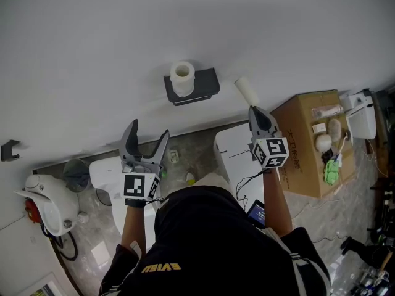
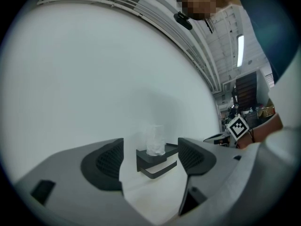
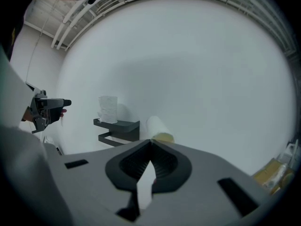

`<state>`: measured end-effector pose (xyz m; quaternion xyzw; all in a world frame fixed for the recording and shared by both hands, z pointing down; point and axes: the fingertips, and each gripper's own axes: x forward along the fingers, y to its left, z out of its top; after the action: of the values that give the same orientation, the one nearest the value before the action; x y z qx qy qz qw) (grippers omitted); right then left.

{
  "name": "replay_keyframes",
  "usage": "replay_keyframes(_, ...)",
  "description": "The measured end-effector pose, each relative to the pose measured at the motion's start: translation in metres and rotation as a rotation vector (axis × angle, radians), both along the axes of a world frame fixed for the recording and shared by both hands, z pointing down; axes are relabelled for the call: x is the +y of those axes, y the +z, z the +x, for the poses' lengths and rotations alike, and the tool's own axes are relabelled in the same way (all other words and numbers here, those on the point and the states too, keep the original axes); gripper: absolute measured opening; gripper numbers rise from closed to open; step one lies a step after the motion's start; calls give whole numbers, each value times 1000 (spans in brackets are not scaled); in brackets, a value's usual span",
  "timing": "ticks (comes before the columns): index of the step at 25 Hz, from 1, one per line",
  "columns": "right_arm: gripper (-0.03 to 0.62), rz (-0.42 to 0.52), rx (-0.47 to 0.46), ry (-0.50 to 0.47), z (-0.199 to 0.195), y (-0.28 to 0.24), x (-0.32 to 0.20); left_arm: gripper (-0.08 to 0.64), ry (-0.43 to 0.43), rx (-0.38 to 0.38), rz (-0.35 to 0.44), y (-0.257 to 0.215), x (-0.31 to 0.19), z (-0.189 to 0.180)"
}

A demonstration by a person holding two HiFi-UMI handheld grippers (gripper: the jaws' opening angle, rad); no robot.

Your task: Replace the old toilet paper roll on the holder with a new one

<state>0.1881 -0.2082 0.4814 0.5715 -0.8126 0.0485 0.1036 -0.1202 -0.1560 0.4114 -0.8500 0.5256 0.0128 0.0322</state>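
Standing behind the person here. Nearest to me, they're holding both grippers out in front, pointing at the wall (image 1: 185,29). The left gripper (image 1: 149,129) is hanging with its jaws wide apart and nothing between them; it's lining up on the holder (image 1: 200,88) but sitting well short of it. The right gripper (image 1: 254,110) is pinching its jaws fully together on the near end of a thin roll (image 1: 247,91), which is sticking out past the tips toward the wall and tilting a bit left. That roll is hovering just right of the holder, not touching it as far as I can tell.

Further on, the dark holder is sitting on the wall, with a flat shelf on top and a bar underneath. A second roll (image 1: 182,78) is standing upright on the left part of the shelf.

Off to the right, down on the floor, a cardboard box (image 1: 308,140) is carrying some small bits.
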Motion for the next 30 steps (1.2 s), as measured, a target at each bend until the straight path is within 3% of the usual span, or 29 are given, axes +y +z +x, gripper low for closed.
replay_keyframes(11, -6, 7, -16, -17, -8, -5, 8, 368, 42, 51, 29, 1, -29, 30)
replay_keyframes(17, -6, 17, -23, 2, -2, -10, 8, 368, 78, 28, 33, 6, -51, 49)
replay_keyframes(30, -6, 9, -28, 46, 12, -11, 14, 368, 71, 11, 63, -4, -102, 80)
